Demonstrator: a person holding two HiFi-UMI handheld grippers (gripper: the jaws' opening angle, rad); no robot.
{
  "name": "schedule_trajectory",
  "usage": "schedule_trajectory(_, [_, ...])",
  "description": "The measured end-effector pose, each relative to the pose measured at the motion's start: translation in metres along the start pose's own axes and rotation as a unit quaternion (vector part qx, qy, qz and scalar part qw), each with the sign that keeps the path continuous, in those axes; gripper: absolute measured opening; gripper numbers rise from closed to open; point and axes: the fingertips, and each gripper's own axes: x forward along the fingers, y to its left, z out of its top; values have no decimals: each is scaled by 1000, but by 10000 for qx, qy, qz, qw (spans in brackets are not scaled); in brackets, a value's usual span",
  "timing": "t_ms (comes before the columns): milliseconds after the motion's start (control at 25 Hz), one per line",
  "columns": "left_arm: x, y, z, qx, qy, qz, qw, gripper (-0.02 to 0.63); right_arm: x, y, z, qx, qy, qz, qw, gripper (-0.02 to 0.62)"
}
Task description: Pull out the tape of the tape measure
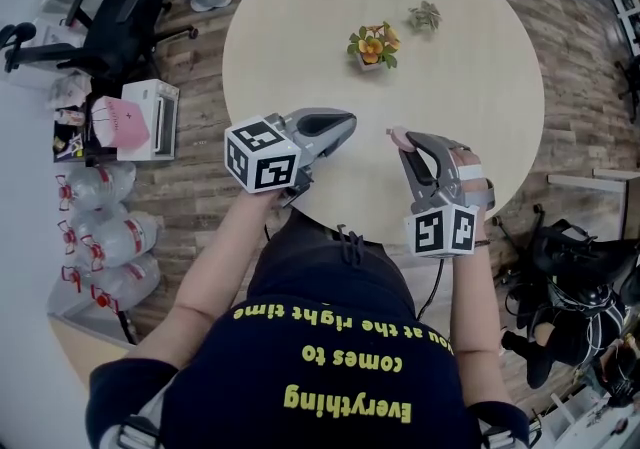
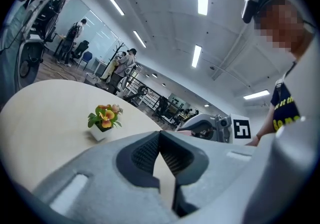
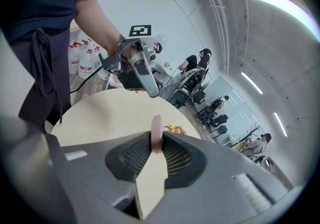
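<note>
Holding: the right gripper (image 1: 404, 142) is pinching the tape measure (image 3: 156, 132) across its two flat faces, so only the thin pink rim is showing edge-on between the pads.
Place: the tape measure is hanging over the near edge of the round tabletop (image 1: 300, 27), toward the person's right. Whether it is touching the surface is not showing.
Left gripper (image 2: 160, 137): its jaws are pressing together on nothing, and its tip is pointing across at the right gripper, near but apart.
Handling: the case is looking like a small, light, rigid disc. Its smooth faces are probably going to swivel or slip between the pads once the tape is dragging on it. The tape itself is likely thin and bendy, with a spring tugging it back.
Where to take hold: the case is already sitting well across its faces. The left jaws are needing the tab at the rim, which no view is showing.
Materials: the tabletop is looking pale and matte, the pads dark and ribbed, and the gripper shells grey moulded plastic.
Elsewhere: a potted flower (image 1: 372, 45) and a small green plant (image 1: 424, 16) are standing toward the far edge, well apart from the grippers.
</note>
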Motion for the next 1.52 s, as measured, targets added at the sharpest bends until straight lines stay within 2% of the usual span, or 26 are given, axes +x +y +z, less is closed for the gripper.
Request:
schedule_trajectory(360, [-11,19,-8,44,-170,387,9991,2,19,21,-28,395,223,132,9989,84])
schedule_trajectory(640, [-26,27,-20,14,-275,685,9973,2,47,42,-57,925,502,343,9938,85])
schedule_trajectory(800, [-36,30,-30,-56,-244,826,9963,3,68,65,-77,1178,825,728,9869,87])
schedule_trajectory(1000, [-43,32,-37,-137,-235,928,9953,3,91,97,-98,1123,1238,1124,9795,87])
schedule_trajectory(1280, [-49,34,-41,-175,-260,1029,9942,3,112,114,-123,1257,1720,1142,9704,94])
schedule_trajectory(1520, [-50,36,-46,-249,-259,1093,9934,3,117,112,-135,1327,1904,1029,9672,97])
